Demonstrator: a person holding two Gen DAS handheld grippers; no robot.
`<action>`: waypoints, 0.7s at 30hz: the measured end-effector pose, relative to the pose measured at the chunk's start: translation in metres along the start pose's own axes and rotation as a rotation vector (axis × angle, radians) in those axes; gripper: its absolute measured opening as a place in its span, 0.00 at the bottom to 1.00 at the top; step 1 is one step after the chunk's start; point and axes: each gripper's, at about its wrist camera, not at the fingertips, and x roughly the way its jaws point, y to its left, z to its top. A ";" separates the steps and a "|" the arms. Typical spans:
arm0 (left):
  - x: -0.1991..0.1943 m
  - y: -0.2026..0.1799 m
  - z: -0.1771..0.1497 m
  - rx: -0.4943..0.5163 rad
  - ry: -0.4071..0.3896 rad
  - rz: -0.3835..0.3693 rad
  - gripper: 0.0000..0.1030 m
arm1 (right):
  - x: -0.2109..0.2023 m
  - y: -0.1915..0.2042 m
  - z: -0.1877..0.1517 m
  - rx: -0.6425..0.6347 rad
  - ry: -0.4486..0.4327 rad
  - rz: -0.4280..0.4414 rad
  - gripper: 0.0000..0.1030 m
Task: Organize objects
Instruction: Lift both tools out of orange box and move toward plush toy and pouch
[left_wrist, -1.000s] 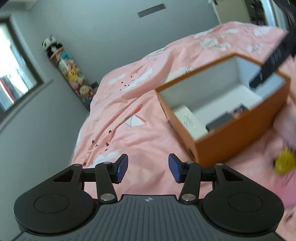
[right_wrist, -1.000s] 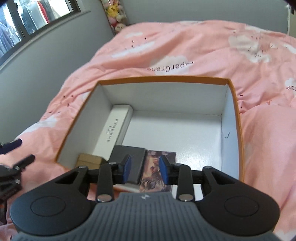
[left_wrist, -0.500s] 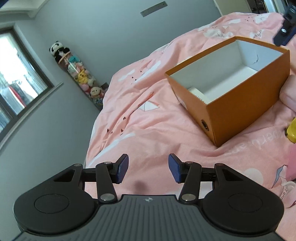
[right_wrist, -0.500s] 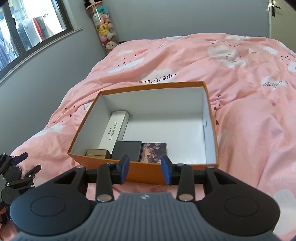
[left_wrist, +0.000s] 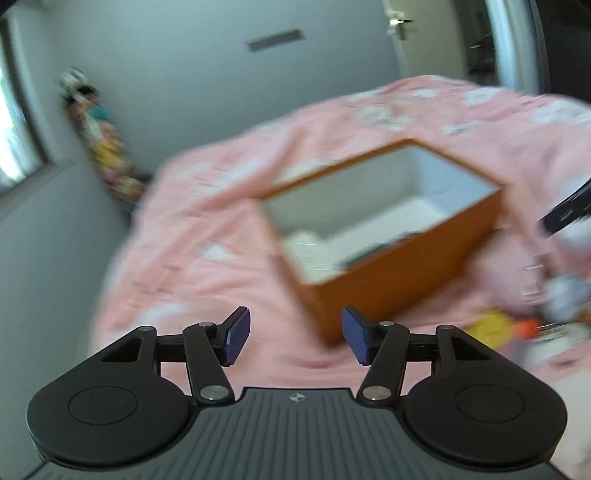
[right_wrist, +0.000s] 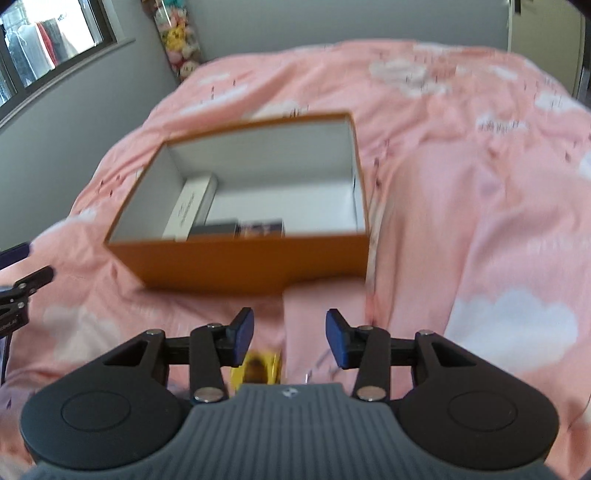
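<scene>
Orange box (right_wrist: 255, 264) lies just beyond the empty right tool (right_wrist: 290, 336).

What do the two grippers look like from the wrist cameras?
Both match: the left gripper and right gripper have blue ribbed pads on black linkage arms with silver pivot pins, round black side housings, and a grey ribbed body with a small emblem.

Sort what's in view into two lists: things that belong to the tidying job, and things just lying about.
Job:
orange box
white carton, dark box and picture card inside it
yellow object near the open right gripper

Lying about:
pink duvet
plush toys
window
</scene>
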 end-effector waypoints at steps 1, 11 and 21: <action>0.001 -0.006 0.001 -0.013 0.010 -0.051 0.65 | -0.001 -0.001 -0.004 -0.002 0.013 0.000 0.44; 0.011 -0.060 -0.004 -0.020 0.064 -0.353 0.64 | -0.006 0.006 -0.025 -0.042 0.087 0.044 0.57; 0.036 -0.082 -0.016 0.010 0.199 -0.489 0.62 | 0.004 0.012 -0.041 -0.089 0.159 0.056 0.73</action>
